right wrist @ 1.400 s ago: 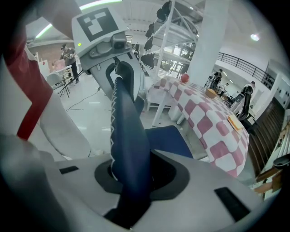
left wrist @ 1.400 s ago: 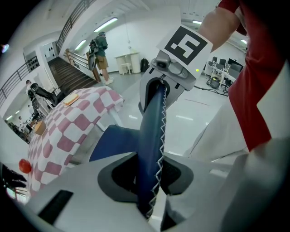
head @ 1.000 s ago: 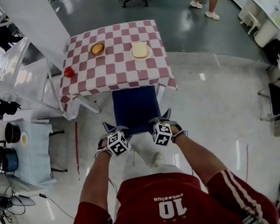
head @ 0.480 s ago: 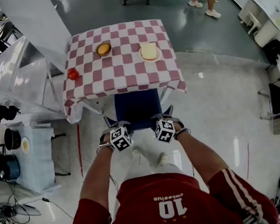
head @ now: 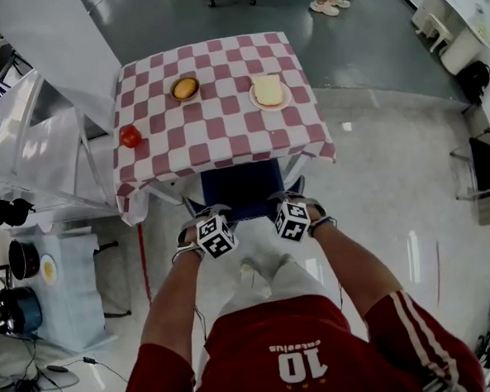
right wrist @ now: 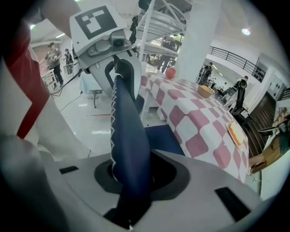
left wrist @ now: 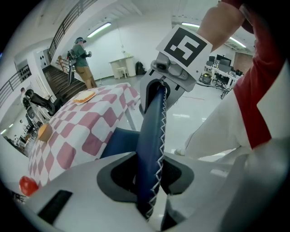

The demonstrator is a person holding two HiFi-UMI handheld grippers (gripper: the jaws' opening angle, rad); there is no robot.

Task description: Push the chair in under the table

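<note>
Head view, looking steeply down: blue chair (head: 240, 187) with its seat partly under the near edge of the checkered table (head: 224, 126), backrest (head: 246, 217) toward the person, left gripper (head: 201, 213) and right gripper (head: 284, 199) side by side on its top edge. Layout of the cloth plain only from up here: tomato (head: 130, 137) near the left edge, small bowl (head: 185, 88) and plate of bread (head: 267, 91) farther back. Grip itself not readable from above, with marker cubes and hands covering the jaws. Left gripper view, close in: jaws pinching the padded blue backrest (left wrist: 152, 136), white zigzag stitching down its edge, right gripper (left wrist: 156, 84) clamped farther along the same edge. Right gripper view, the mirror of that: jaws pressed onto the backrest (right wrist: 129, 136), left gripper (right wrist: 118, 68) at the far end, seat beneath the cloth's hem, tomato (right wrist: 170, 72) beyond.
</note>
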